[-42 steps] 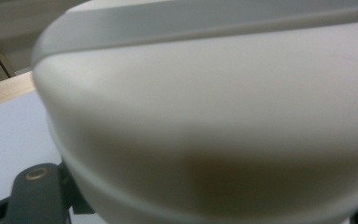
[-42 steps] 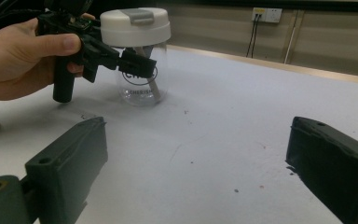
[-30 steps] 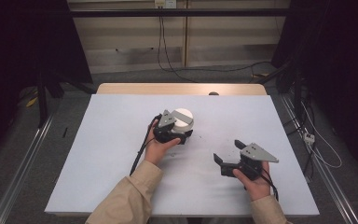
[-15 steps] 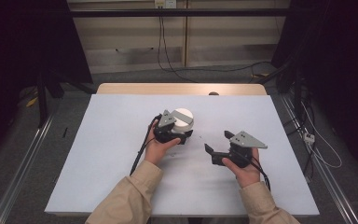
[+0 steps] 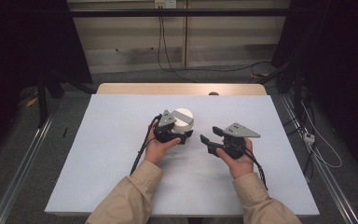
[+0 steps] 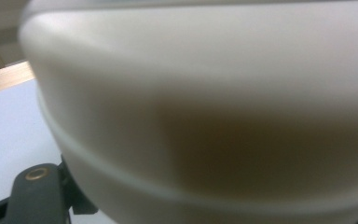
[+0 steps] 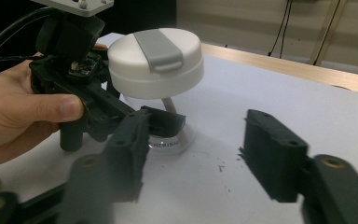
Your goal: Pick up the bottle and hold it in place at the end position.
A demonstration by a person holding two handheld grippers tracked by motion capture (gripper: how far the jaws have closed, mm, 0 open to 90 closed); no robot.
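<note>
A clear container [image 7: 168, 140] with a round white lid [image 5: 184, 117] stands at the middle of the white table [image 5: 98, 154]. The lid [image 7: 156, 60] has a grey flap on top. My left gripper [image 5: 179, 135] is shut on the clear body just under the lid, which looms close and blurred in the left gripper view [image 6: 205, 93]. My right gripper [image 5: 210, 134] hovers just right of the container, pointing at it. Its jaws [image 7: 198, 156] have just been closing and stand partly apart with nothing between them.
The table's wooden far edge [image 5: 182, 88] lies behind the container. Cables [image 5: 142, 149] trail from both grippers toward the near edge. Metal rails [image 5: 23, 163] run along the floor on both sides of the table.
My right gripper has moved left toward the container and risen a little, and its jaws have narrowed. The left gripper and the container have stayed in place.
</note>
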